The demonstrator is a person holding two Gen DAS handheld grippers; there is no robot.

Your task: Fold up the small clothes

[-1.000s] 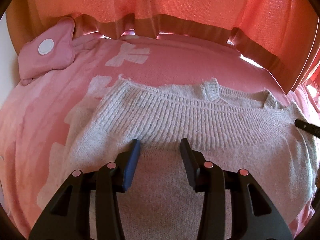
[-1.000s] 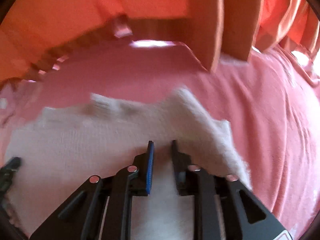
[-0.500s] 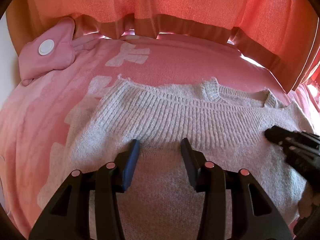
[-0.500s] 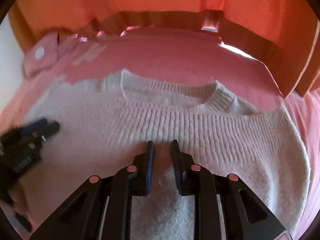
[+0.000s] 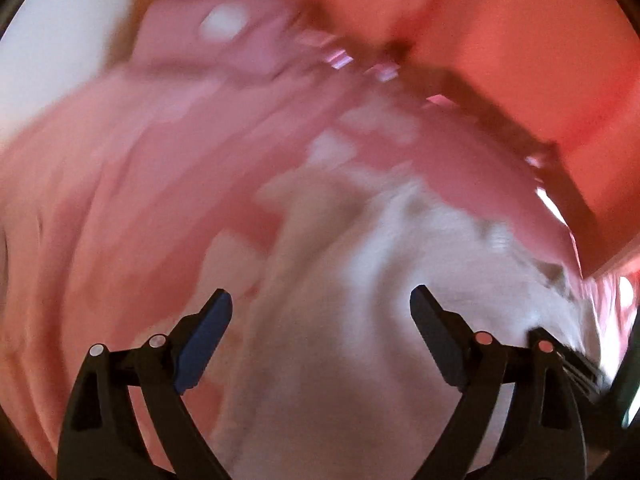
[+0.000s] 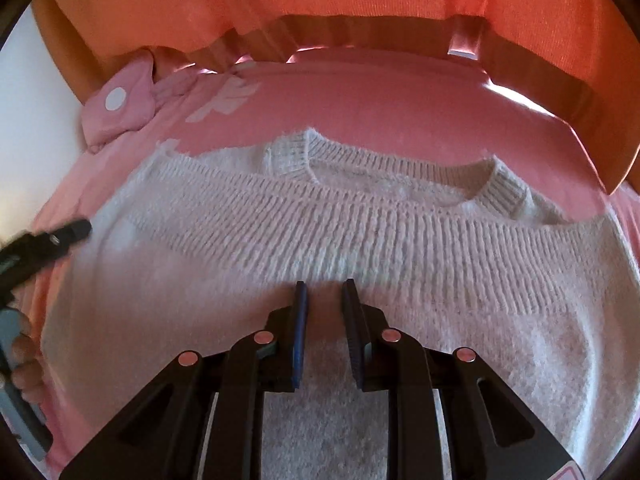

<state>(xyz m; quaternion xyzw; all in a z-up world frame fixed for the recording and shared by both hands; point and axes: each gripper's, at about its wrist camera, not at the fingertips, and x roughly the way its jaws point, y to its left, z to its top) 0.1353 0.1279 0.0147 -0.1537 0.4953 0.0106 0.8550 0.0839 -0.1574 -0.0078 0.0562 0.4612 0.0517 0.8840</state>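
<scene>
Currently the left gripper (image 5: 320,312) (jaws spread wide, view blurred) may miss the fuzzy white knitted sweater (image 6: 360,248) at lower frame, while the right gripper (image 6: 323,300), jaws narrowly parted and pinching nothing, offers no hold against bunching.

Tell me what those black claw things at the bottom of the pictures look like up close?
Each is a two-finger tool of matte black plastic. The left gripper and right gripper have angular, triangular linkages with cut-outs, dotted with small round silvery-pink pins. On each, one finger carries a blue pad; the other looks dark. No cables or sleeves are visible.
</scene>
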